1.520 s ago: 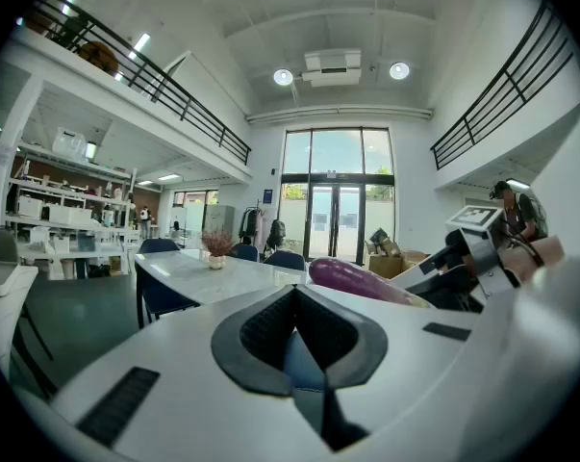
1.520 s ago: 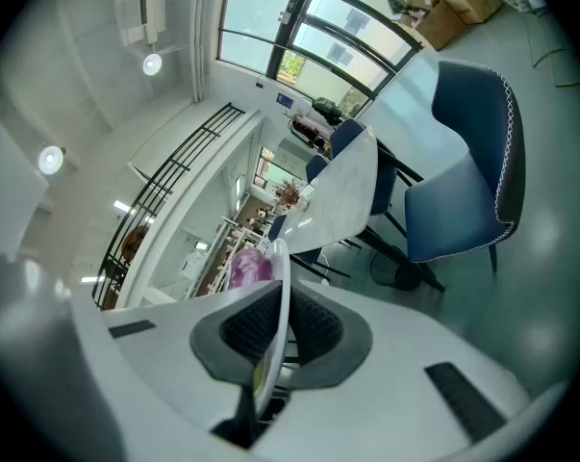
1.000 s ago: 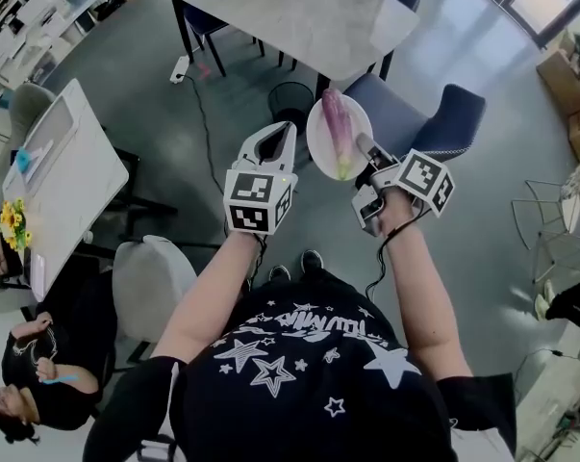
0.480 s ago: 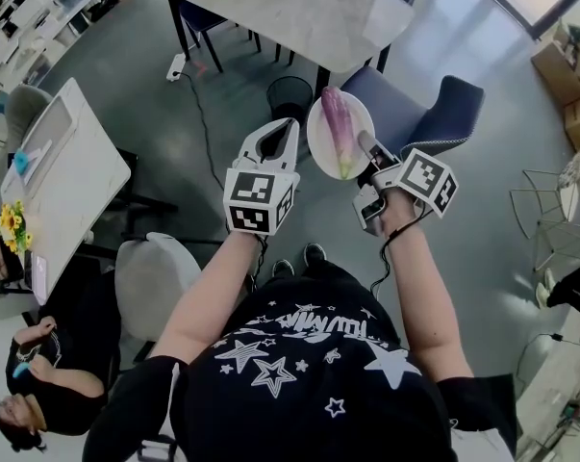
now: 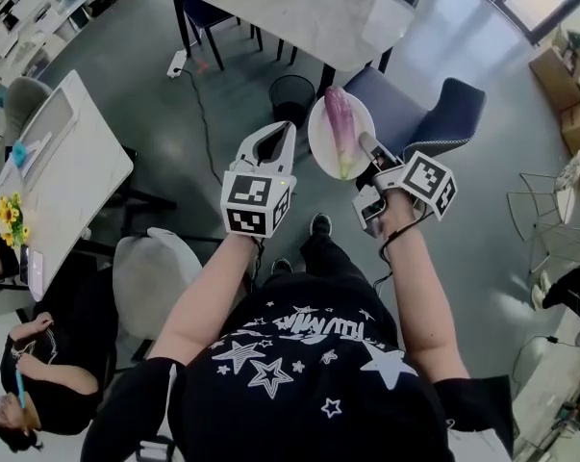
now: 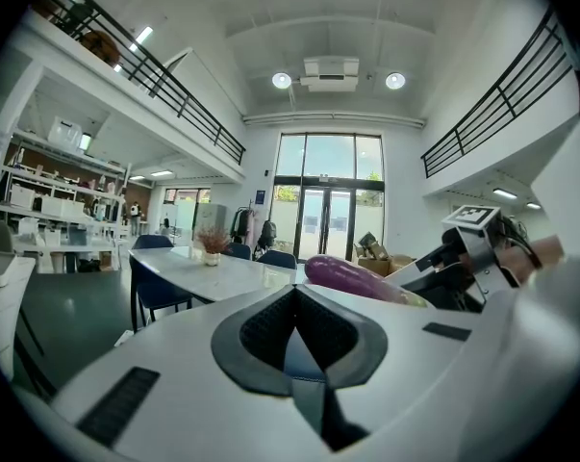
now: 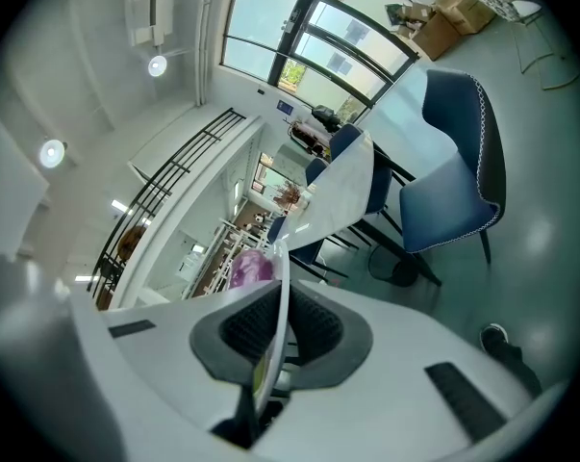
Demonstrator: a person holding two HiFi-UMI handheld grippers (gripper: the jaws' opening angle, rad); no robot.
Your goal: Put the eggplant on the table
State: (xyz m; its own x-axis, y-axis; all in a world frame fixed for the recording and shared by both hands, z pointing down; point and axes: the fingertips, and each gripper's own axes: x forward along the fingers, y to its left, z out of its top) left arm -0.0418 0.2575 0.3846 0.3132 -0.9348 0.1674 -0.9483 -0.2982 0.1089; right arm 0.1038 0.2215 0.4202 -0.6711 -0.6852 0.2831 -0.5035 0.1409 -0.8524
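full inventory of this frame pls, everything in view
eggplant: 1, purple, lying on the plate
plate: 1, white, in the air, short of the grey table
grey table: 1, grey, top of head view
chairs: at least 3, blue, round the grey table
bin: 1, black, floor by grey table
white table: 1, white, left
flowers: 1 bunch, yellow, on white table
seated person: 1, dark top, lower left
left tool: 1, white, shut, empty, left of plate
right tool: 1, white, shut on plate's rim

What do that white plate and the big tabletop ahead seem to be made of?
The plate looks like glazed ceramic or melamine: smooth, white, thin-rimmed. The tabletop looks like matte stone or stone-look laminate: pale grey with faint mottling.
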